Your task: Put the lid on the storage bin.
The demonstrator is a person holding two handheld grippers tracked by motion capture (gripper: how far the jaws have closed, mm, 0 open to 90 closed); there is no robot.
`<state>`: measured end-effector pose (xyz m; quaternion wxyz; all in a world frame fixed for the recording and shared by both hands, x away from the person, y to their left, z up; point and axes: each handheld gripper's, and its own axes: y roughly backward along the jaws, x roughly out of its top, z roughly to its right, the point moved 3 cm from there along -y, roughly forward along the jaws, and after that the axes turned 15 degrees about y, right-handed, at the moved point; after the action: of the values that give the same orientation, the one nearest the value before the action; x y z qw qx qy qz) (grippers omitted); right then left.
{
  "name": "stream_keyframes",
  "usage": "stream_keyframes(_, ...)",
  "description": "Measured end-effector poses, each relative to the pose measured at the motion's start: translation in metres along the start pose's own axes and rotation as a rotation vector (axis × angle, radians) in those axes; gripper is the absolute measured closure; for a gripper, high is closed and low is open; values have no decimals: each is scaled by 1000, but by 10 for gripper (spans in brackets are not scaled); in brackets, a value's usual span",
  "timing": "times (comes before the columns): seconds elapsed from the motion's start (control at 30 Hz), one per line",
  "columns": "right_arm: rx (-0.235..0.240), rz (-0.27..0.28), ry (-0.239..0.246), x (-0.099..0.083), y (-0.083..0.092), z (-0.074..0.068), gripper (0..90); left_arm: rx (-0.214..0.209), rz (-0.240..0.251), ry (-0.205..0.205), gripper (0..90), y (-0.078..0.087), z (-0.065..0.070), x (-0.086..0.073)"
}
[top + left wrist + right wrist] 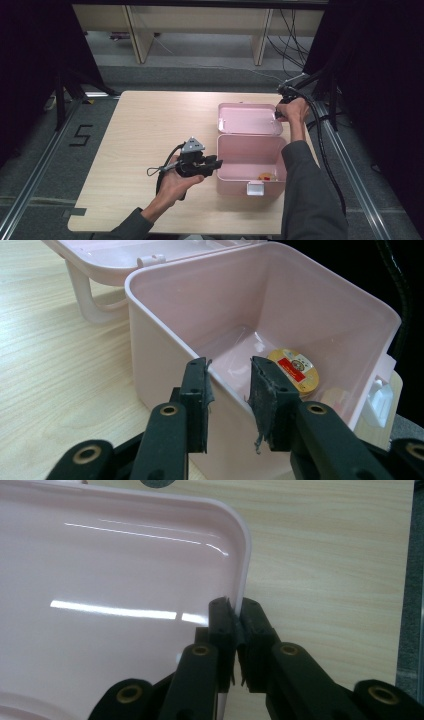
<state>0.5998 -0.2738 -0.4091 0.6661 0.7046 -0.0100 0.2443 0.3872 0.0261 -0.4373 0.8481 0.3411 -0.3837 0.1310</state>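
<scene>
Pink box [250, 162] at the right of the wooden counter [140, 130], at about four o'clock from its centre, with its lid [248, 119] thrown open and lying flat at twelve o'clock of the box. A round gold tin [294, 370] rests on the box floor. Left gripper [227, 390], at nine o'clock of the box: fingers [196, 395] clamped across the box's side wall, one outside, one inside. Right gripper [236, 630], at the lid's three-o'clock edge: fingers [256, 630] narrowed, pinching the lid's rim.
</scene>
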Motion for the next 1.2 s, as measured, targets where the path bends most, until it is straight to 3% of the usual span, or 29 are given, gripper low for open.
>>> stream_keyframes(0.13, -2, 9, -29, 2, 6, -3, 867, -1, 0, 2, 685, 0, 0, 0)
stream_keyframes(0.17, -14, 18, 6, 2, 9, -1, 868, -1, 1, 3, 685, -1, 0, 0)
stream_keyframes(0.27, -6, 47, -11, 1, 12, -2, 870, -4, -3, 7, 686, -1, 0, 0)
stream_keyframes(0.3, -13, 48, 12, 1, 15, 0, 870, -8, -4, 9, 686, -1, 0, 0)
stream_keyframes(0.43, -22, 99, 27, -2, 29, 2, 875, -9, -1, 11, 687, -2, 1, 0)
stream_keyframes(0.5, -17, 97, 4, -3, 33, 0, 876, -7, -1, 9, 687, -2, 1, 0)
stream_keyframes(0.6, -18, 131, -2, -5, 42, -1, 878, -12, -3, 5, 687, -3, 2, 0)
stream_keyframes(0.63, -31, 160, 22, -7, 48, 0, 880, -10, -1, 4, 687, -3, 3, 0)
stream_keyframes(0.7, -23, 164, 5, -7, 50, -2, 882, -9, 2, 7, 687, -3, 4, -1)
stream_keyframes(0.87, -46, 249, 79, -12, 66, 0, 886, -12, 11, 6, 686, -4, 4, -1)
stream_keyframes(0.93, -37, 263, 50, -14, 71, -5, 887, 1, 12, 3, 686, -4, 5, -1)
stream_keyframes(0.97, -67, 287, 89, -17, 76, -4, 888, -2, 14, 3, 687, -4, 5, -1)
stream_keyframes(1.2, -68, 338, 112, -26, 91, -12, 891, 1, 28, 8, 704, -4, 5, -2)
